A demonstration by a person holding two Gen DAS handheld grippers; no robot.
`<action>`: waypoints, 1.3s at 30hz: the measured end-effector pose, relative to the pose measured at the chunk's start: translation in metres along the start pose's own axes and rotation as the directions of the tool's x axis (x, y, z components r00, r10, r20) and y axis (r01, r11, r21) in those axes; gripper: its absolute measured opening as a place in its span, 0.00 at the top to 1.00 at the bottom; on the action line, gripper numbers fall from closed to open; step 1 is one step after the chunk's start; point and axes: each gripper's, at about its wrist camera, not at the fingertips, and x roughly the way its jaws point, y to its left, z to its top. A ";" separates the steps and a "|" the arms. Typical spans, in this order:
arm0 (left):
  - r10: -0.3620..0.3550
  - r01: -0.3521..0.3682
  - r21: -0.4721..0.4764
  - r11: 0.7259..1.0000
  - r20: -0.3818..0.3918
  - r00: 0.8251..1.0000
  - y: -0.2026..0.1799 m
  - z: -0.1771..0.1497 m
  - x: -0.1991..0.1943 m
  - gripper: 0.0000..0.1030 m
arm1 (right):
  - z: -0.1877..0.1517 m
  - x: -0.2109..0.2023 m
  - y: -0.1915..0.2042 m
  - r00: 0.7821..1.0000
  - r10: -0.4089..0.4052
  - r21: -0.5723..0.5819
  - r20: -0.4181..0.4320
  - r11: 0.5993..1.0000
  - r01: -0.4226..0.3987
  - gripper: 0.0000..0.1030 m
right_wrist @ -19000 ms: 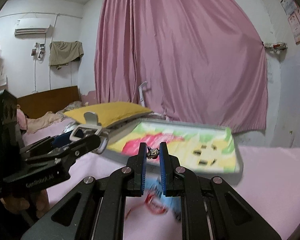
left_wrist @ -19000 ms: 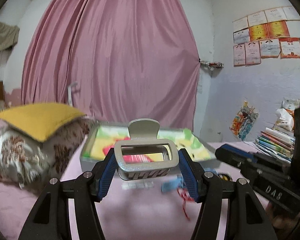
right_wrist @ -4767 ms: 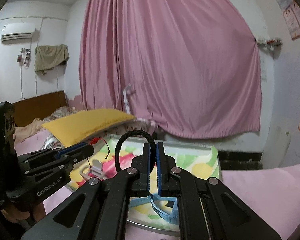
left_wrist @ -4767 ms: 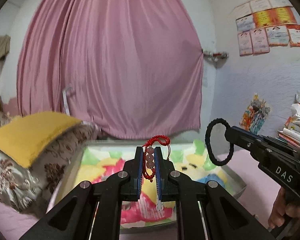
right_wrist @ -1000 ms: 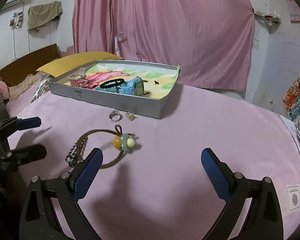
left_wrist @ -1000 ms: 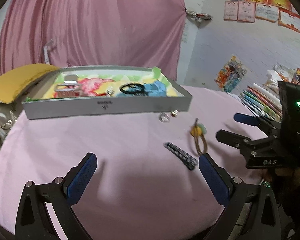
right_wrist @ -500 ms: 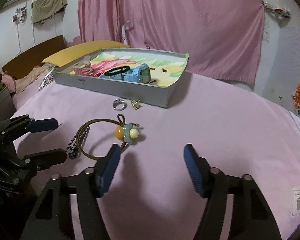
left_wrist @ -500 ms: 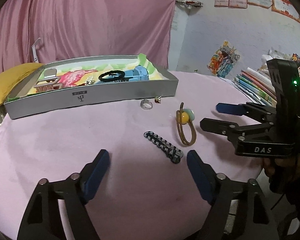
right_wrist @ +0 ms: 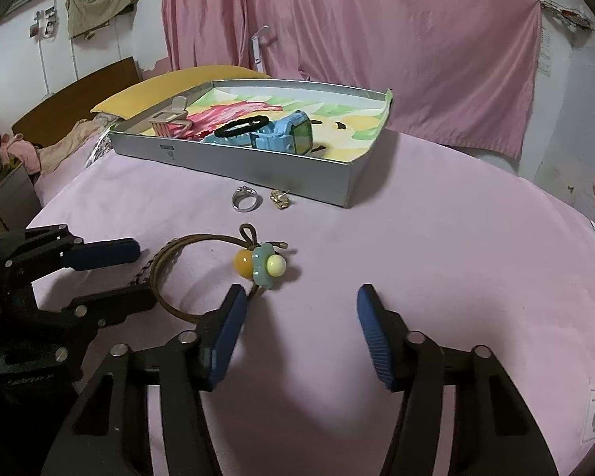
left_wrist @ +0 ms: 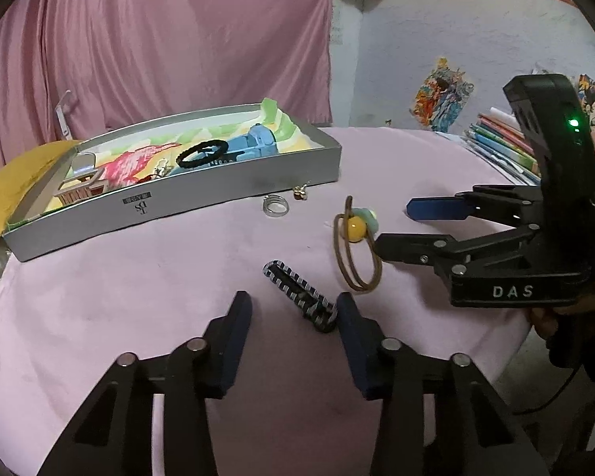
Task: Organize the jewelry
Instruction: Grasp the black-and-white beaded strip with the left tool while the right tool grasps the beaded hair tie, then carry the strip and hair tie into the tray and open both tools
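Observation:
A grey tray (left_wrist: 202,194) (right_wrist: 234,166) on the pink table holds a blue watch (right_wrist: 293,137), a black hair tie (right_wrist: 242,125), a claw clip (right_wrist: 170,119) and a red bracelet. On the cloth lie a silver ring (left_wrist: 275,206) (right_wrist: 245,199), a small gold piece (right_wrist: 279,198), a brown hair tie with yellow and green beads (left_wrist: 355,238) (right_wrist: 258,263) and a black-and-white braided band (left_wrist: 299,295). My left gripper (left_wrist: 293,317) is open, its fingers either side of the braided band's near end. My right gripper (right_wrist: 301,317) is open, just short of the beaded hair tie.
A yellow pillow (right_wrist: 178,79) and bedding lie left of the table. Books (left_wrist: 499,139) are stacked at the right. A pink curtain (right_wrist: 377,39) hangs behind. The table's edge curves close on the right.
Both grippers have moved forward and lower toward the loose items, and their jaws have narrowed from very wide. The left now straddles the braided band; the right nears the beaded hair tie.

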 end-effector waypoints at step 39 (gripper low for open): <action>0.046 -0.029 -0.133 0.991 0.129 0.991 0.046 0.025 -0.017 0.88 | 0.029 0.000 0.020 0.989 0.035 -0.019 0.141 0.999 -0.033 0.76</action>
